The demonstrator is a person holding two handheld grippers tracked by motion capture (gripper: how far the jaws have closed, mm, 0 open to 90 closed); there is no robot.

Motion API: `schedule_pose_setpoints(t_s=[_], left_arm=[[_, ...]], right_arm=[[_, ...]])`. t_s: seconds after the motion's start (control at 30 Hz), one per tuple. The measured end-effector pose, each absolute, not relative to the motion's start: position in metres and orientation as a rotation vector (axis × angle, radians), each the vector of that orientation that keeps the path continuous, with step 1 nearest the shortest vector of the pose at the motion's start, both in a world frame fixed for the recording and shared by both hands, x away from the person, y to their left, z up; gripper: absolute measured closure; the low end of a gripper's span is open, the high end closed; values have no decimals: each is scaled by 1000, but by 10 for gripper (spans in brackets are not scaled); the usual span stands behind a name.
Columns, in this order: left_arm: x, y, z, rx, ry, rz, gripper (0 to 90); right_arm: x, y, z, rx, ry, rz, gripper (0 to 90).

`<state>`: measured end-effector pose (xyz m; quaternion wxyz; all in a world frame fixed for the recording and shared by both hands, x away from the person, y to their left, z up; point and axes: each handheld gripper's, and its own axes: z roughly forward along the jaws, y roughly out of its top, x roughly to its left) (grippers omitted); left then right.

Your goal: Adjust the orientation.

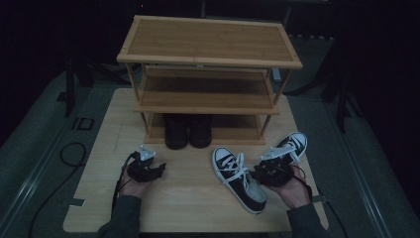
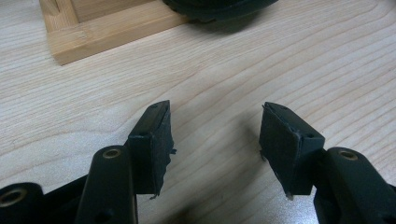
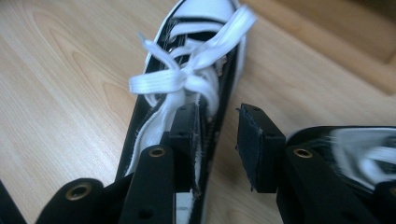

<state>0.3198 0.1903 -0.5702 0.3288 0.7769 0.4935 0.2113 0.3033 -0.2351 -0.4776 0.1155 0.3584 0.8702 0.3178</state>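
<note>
A black-and-white laced sneaker lies on the wooden table, toe pointing away from me. Its mate lies to its right, nearer the rack. My right gripper sits at the first sneaker's right side. In the right gripper view the gripper straddles that sneaker's side wall, one jaw inside the opening and one outside, with a gap and no pad pressing. The mate lies blurred at the right. My left gripper rests open over bare wood.
A three-tier bamboo shoe rack stands at the table's far side. A pair of black shoes sits on its bottom shelf. The rack's corner and a black shoe lie ahead of the left gripper. Dark floor surrounds the table.
</note>
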Motion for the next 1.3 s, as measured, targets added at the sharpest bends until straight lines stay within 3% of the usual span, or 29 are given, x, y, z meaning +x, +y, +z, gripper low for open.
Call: schedule_pose_setpoints(t_s=[0.47, 0.7, 1.03, 1.3], left_arm=[[320, 190, -570, 2032, 1291, 553, 441], [320, 190, -570, 2032, 1290, 553, 442], [320, 190, -570, 2032, 1290, 553, 441], [320, 190, -570, 2031, 1289, 553, 441]], right_arm=[[318, -262, -472, 1171, 2410, 849, 703], [323, -267, -479, 1216, 2396, 841, 818], [332, -265, -487, 1235, 2430, 838, 766], [329, -265, -486, 1240, 2433, 837, 830]])
